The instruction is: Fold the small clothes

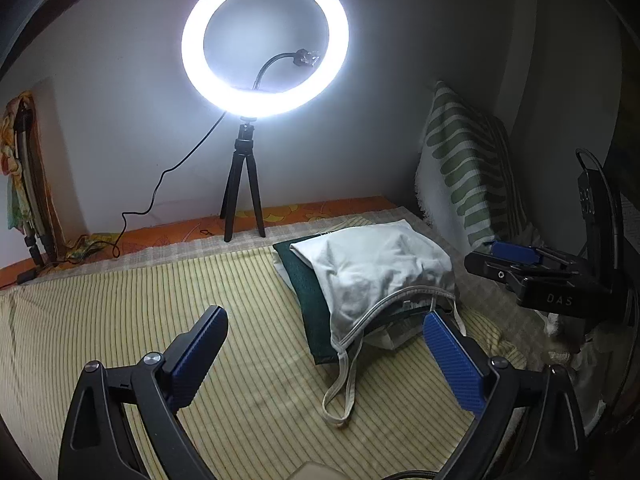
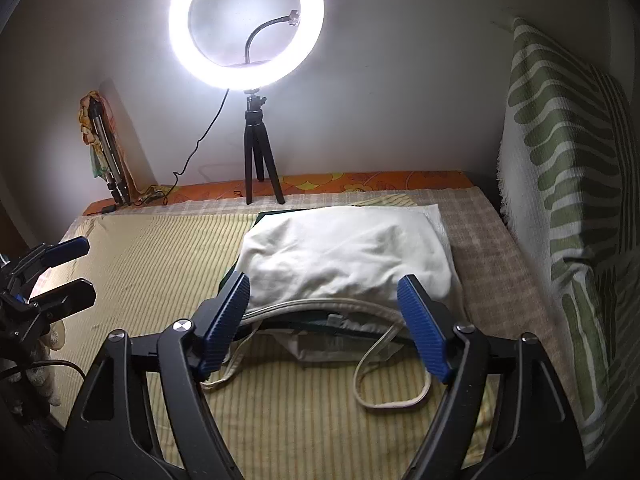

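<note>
Left wrist view has the left tool point(image 1: 324, 344) spread wide and empty, same for the right tool point(image 2: 324, 320), with the crumpled white strappy cotton top point(image 1: 376, 272) lying on folded dark green cloth point(image 1: 304, 280) on the yellow striped bed point(image 1: 140, 300).

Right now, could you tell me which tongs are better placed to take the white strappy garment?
Right: the right tongs stand open straddling the white strappy cotton garment, while the left tongs sit open off to its left.
</note>
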Demonstrator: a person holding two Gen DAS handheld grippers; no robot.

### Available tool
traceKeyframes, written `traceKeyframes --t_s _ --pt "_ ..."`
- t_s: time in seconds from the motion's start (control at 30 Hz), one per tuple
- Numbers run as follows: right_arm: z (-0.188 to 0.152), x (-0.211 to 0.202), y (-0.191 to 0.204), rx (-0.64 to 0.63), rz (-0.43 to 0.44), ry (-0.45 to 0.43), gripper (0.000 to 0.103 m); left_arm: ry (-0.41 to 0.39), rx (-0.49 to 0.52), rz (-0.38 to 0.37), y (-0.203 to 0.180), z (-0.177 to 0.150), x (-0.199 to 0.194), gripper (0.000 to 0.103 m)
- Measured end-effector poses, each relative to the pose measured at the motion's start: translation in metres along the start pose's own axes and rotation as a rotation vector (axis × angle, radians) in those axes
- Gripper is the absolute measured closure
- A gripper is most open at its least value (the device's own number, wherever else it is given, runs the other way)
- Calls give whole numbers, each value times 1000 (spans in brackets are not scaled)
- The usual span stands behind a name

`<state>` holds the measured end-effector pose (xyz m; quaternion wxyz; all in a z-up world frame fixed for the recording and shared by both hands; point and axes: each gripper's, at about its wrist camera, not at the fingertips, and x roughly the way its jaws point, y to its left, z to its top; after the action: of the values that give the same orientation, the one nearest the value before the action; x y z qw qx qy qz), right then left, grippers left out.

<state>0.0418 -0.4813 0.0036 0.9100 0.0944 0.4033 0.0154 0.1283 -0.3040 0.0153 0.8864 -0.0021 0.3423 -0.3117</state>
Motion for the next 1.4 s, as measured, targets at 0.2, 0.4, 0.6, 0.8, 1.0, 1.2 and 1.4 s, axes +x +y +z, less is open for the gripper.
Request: traceKeyframes --t_s 0.2,0.4,0.6,0.8,1.0,1.2,1.4 --pt "-24 -8 21 32 12 -41 5 9 14 20 11 -28 -20 0" --pt "-47 -2 35 65 -20 -54 1 18 21 83 22 -53 -33 0" --pt "-61 6 43 99 -56 -81 0 26 30 113 30 -70 -38 0" --pt "-68 18 47 112 -77 -72 0 48 53 134 37 -80 -34 0" --pt "-72 25 44 120 -103 -74 0 59 56 150 43 -88 -30 0" --pt "-74 33 40 135 -106 -55 0 68 66 171 46 -90 -28 0" --pt "-75 38 40 127 -110 -41 0 77 63 175 49 -92 -26 0"
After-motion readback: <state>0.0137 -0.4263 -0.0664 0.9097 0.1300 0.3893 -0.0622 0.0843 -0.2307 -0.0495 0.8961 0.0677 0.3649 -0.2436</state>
